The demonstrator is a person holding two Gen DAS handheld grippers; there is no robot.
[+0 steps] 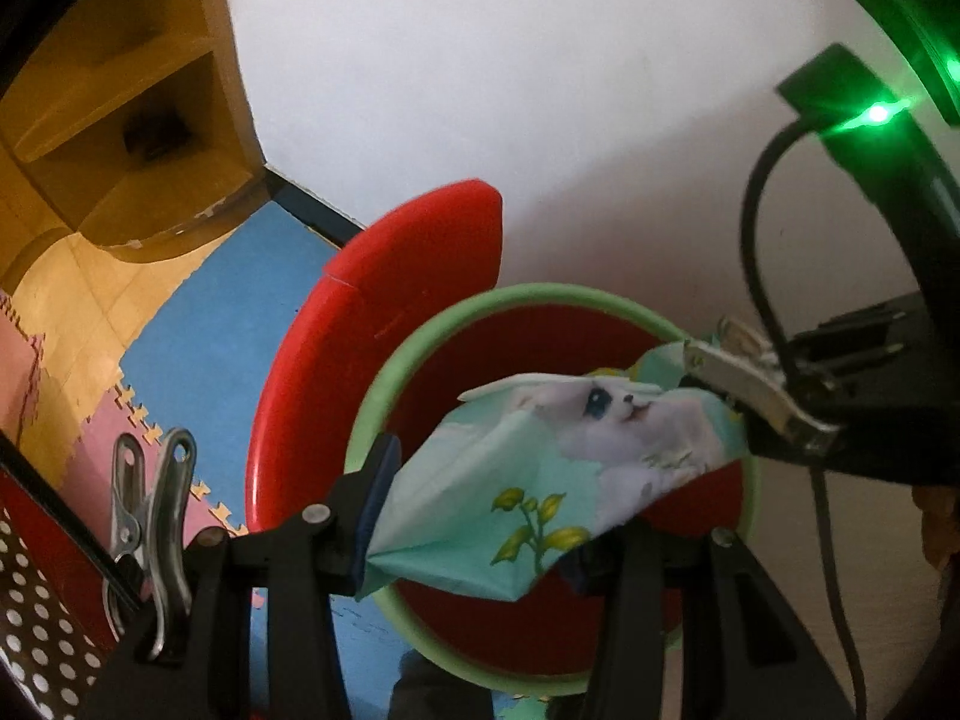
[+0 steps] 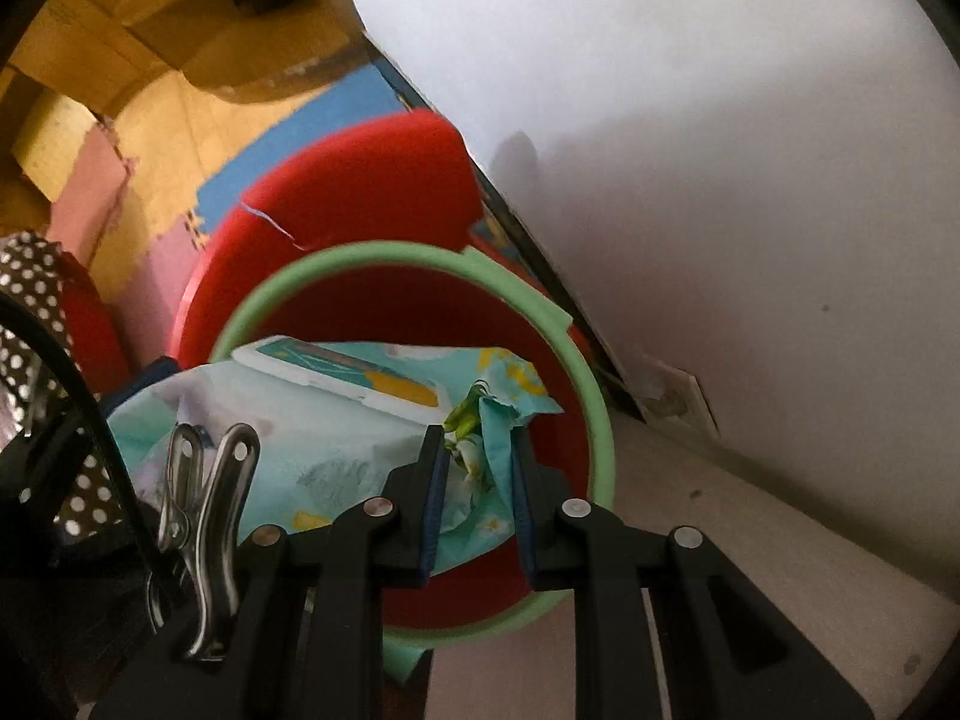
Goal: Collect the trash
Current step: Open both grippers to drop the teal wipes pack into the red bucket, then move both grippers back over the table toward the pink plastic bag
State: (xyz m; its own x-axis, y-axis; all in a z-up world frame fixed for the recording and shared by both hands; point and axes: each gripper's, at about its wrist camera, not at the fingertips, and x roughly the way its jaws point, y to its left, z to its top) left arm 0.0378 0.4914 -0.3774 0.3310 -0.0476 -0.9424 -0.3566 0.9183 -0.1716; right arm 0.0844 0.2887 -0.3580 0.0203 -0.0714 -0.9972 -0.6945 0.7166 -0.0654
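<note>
A teal wet-wipe pack [image 1: 558, 468] printed with a white puppy hangs over the mouth of a red bin with a green rim [image 1: 414, 336]. The bin's red lid [image 1: 420, 246] stands open behind it. My left gripper [image 1: 480, 534] is shut on the pack's lower end. In the right wrist view, my right gripper [image 2: 478, 474] is shut on the crumpled end of the same pack [image 2: 336, 420], above the green rim [image 2: 384, 252] and in front of the lid [image 2: 372, 174]. The pack's white flap label [image 2: 342, 375] faces up. The bin's bottom is hidden.
A white wall [image 1: 540, 90] rises right behind the bin. Blue and pink foam mats [image 1: 228, 312] cover the floor to the left, with a wooden shelf unit [image 1: 132, 138] beyond. A red and white-dotted cloth [image 1: 36, 618] lies at the lower left. A black cable [image 1: 756, 240] hangs on the right.
</note>
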